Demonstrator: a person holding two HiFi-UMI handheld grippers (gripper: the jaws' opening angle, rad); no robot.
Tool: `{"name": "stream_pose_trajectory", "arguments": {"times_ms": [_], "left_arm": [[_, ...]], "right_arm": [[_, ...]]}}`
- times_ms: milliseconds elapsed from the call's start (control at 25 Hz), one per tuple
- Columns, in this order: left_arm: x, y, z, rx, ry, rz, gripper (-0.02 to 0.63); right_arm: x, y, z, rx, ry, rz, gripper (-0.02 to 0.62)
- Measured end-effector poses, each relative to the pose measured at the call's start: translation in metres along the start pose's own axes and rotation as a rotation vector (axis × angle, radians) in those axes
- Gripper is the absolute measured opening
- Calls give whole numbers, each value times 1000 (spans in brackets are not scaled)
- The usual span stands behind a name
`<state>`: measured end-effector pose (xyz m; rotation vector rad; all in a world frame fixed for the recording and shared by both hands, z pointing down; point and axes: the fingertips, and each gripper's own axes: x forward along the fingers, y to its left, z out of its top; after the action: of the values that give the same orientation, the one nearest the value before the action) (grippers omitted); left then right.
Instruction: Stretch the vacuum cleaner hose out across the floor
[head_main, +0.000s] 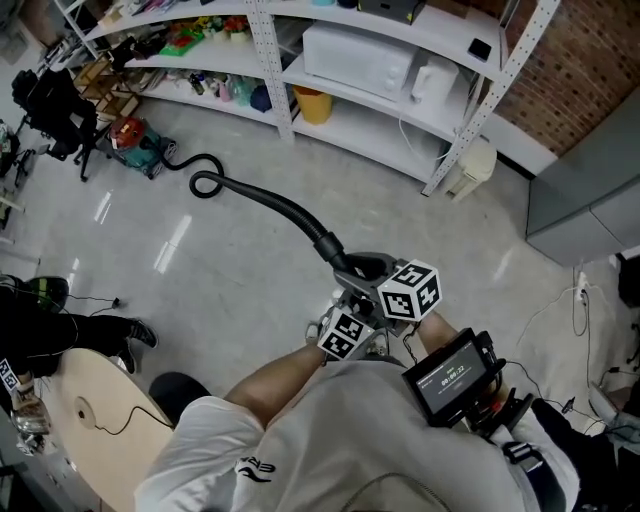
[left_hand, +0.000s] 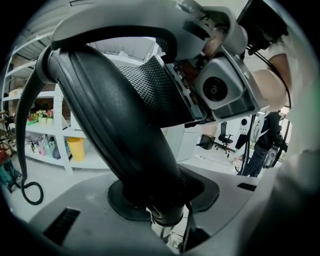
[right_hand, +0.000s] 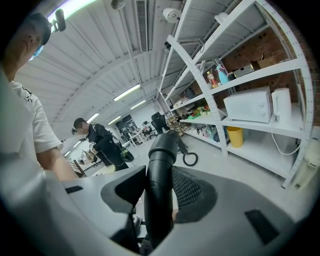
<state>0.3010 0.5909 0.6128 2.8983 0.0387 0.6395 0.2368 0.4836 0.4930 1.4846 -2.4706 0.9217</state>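
Observation:
A black vacuum hose (head_main: 270, 205) runs from a red and green vacuum cleaner (head_main: 135, 145) by the shelves, makes a loop (head_main: 205, 185) on the floor, and rises to its stiff handle end (head_main: 360, 268) in front of me. Both grippers hold that end, side by side. My left gripper (head_main: 350, 305) is shut on the thick black tube (left_hand: 115, 120), which fills the gap between its jaws (left_hand: 165, 210). My right gripper (head_main: 388, 278) is shut on the same tube (right_hand: 161, 165) a little higher, its ribbed pad against it (right_hand: 157, 200). The loop also shows far off (right_hand: 190, 159).
White shelving along the wall carries a microwave (head_main: 355, 55) and a yellow bin (head_main: 313, 103). A black office chair (head_main: 50, 100) stands at the left, a round wooden table (head_main: 90, 400) at the lower left, a grey cabinet (head_main: 590, 200) at the right. A person in dark clothes (right_hand: 97, 142) stands further off.

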Motion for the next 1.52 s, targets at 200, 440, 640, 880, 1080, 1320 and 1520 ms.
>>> {"name": "stream_pose_trajectory", "arguments": {"times_ms": [200,440,640,880,1080,1320,1520], "left_arm": [[26,-32,14,-4,-21,24,129],[47,-63,21,-35,-37,60,135],[53,-81,17,-55,-48,108,137],[34,-114,16,-19,-68,88,140],[18,-137,10,38,-60,20,140],[7,-171,-9,79,-35,-74,138],[29,-183,-16,100,-13,-146,138]], "right_arm": [[-36,-7,-14,-24,19,48,167],[-66,-9,-32,-34,57,117,167],[-81,1,-49,-45,90,219,167],[-96,36,-59,-29,101,339,167],[-107,58,-66,-22,78,321,167],[-122,75,-84,-7,39,244,169],[-135,52,-94,18,13,191,169]]}}
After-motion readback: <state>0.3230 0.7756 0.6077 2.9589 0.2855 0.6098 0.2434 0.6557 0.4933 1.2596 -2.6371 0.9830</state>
